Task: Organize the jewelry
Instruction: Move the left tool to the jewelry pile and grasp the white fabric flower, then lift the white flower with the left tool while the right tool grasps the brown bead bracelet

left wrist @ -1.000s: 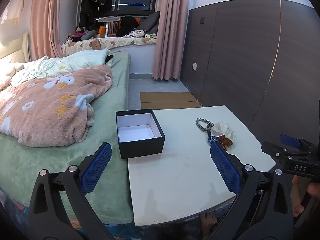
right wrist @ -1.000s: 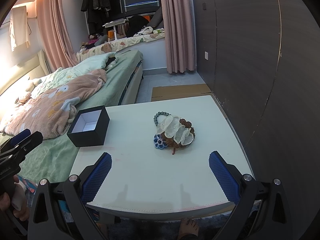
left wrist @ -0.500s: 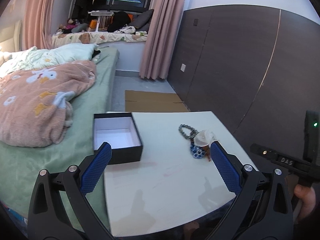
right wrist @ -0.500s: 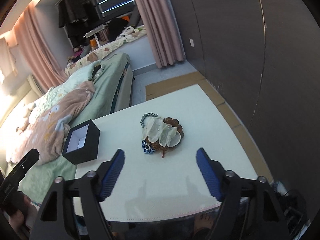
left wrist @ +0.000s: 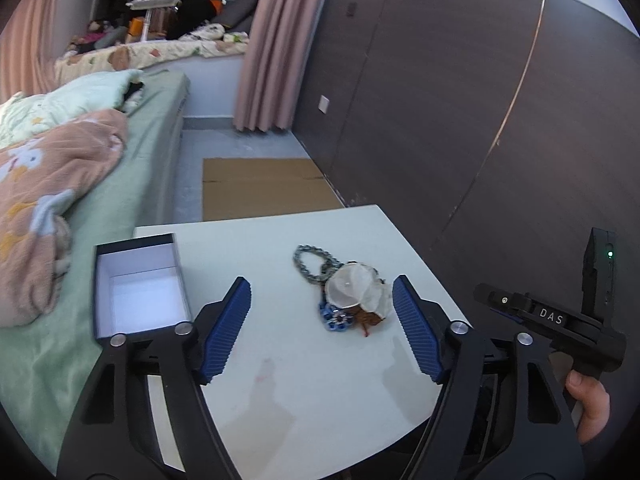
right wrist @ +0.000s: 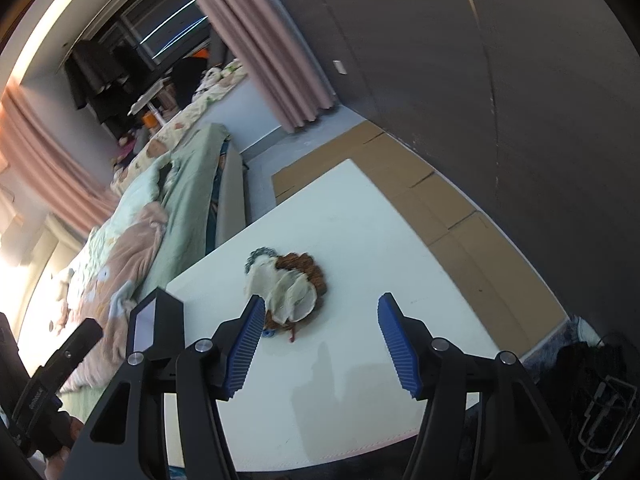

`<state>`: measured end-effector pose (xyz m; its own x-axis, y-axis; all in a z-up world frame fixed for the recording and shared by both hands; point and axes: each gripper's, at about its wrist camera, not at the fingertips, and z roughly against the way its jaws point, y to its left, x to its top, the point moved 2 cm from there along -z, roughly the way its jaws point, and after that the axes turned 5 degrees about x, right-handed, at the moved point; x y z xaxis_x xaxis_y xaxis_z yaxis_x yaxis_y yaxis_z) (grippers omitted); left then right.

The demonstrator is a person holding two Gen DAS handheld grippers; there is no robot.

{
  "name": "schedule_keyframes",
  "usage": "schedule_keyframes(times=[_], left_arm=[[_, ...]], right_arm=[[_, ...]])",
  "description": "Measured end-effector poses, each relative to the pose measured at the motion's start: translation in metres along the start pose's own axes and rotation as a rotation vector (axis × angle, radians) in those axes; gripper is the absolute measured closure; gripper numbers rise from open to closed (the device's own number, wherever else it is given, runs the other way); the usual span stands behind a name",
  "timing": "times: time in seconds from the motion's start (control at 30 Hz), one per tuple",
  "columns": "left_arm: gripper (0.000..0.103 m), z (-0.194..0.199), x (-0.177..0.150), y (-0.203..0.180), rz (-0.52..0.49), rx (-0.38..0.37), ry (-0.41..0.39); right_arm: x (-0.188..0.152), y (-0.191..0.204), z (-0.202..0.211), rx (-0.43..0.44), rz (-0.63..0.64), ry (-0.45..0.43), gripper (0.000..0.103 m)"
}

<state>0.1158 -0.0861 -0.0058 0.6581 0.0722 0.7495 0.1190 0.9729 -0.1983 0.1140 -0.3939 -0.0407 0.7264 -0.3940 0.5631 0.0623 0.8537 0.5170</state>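
A heap of jewelry [left wrist: 346, 294] lies on the white table [left wrist: 320, 380]: a grey bead bracelet [left wrist: 310, 260], pale shell-like pieces, a blue beaded piece and a brown one. An open black box [left wrist: 138, 290] with a white inside stands at the table's left edge. My left gripper [left wrist: 322, 326] is open and empty, just short of the heap. My right gripper [right wrist: 320, 340] is open and empty, tilted, with its left finger close to the heap [right wrist: 286, 284]. The box also shows in the right wrist view [right wrist: 154, 326].
A bed [left wrist: 132, 184] with a pink blanket [left wrist: 44, 200] lies left of the table. A dark panelled wall [left wrist: 460, 120] runs along the right. Flat cardboard [left wrist: 260, 186] lies on the floor beyond the table. Dark items [right wrist: 592, 380] lie on the floor at right.
Both grippers have moved forward toward the jewelry heap. The right gripper has tilted and its fingers stand a little closer together. The left view has swung right.
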Motion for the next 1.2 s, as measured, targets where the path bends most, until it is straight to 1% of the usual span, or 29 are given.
schedule_keyframes(times=[0.17,0.27,0.33,0.37,0.4,0.43,0.5,0.6,0.67,0.7,0.73,0.77,0.8,0.87,0.93,1.1,1.2], left_arm=[[0.031,-0.032,0.007,-0.027,-0.061,-0.018,0.044],[0.032,-0.052,0.007,-0.044,-0.095,-0.028,0.075],[0.034,-0.065,0.006,-0.055,-0.114,-0.033,0.09],[0.035,-0.07,0.006,-0.059,-0.119,-0.038,0.098],[0.035,-0.074,0.005,-0.062,-0.123,-0.042,0.104],[0.035,-0.079,0.003,-0.065,-0.129,-0.046,0.111],[0.038,-0.089,0.001,-0.071,-0.14,-0.048,0.119],[0.047,-0.102,-0.004,-0.073,-0.138,-0.045,0.135],[0.055,-0.111,-0.007,-0.074,-0.136,-0.049,0.156],[0.057,-0.115,-0.009,-0.074,-0.138,-0.048,0.164],[0.062,-0.121,-0.011,-0.075,-0.138,-0.049,0.175],[0.07,-0.125,-0.013,-0.075,-0.137,-0.052,0.187],[0.075,-0.13,-0.014,-0.075,-0.137,-0.058,0.197],[0.09,-0.136,-0.015,-0.075,-0.14,-0.058,0.211],[0.096,-0.143,-0.015,-0.073,-0.134,-0.066,0.234],[0.101,-0.146,-0.016,-0.067,-0.127,-0.072,0.251],[0.102,-0.137,-0.011,-0.062,-0.121,-0.074,0.224]], right_arm=[[0.004,-0.019,-0.001,-0.029,-0.043,0.009,0.043],[0.009,-0.03,-0.004,-0.055,-0.065,0.007,0.04],[0.011,-0.036,-0.004,-0.059,-0.08,0.003,0.03],[0.012,-0.037,-0.005,-0.06,-0.083,0.001,0.029],[0.012,-0.038,-0.006,-0.063,-0.084,0.001,0.024],[0.012,-0.038,-0.007,-0.068,-0.082,0.002,0.022],[0.013,-0.041,-0.008,-0.073,-0.085,0.004,0.019],[0.015,-0.047,-0.012,-0.071,-0.111,0.01,0.019],[0.016,-0.051,-0.014,-0.077,-0.123,0.014,0.019],[0.017,-0.053,-0.015,-0.075,-0.132,0.018,0.019],[0.017,-0.054,-0.017,-0.069,-0.142,0.02,0.019],[0.017,-0.056,-0.018,-0.067,-0.149,0.019,0.019],[0.018,-0.057,-0.02,-0.067,-0.158,0.02,0.019],[0.02,-0.059,-0.024,-0.066,-0.169,0.026,0.019],[0.022,-0.059,-0.029,-0.06,-0.174,0.037,0.019],[0.021,-0.053,-0.04,-0.042,-0.175,0.053,0.019],[0.02,-0.045,-0.047,-0.032,-0.172,0.061,0.022]])
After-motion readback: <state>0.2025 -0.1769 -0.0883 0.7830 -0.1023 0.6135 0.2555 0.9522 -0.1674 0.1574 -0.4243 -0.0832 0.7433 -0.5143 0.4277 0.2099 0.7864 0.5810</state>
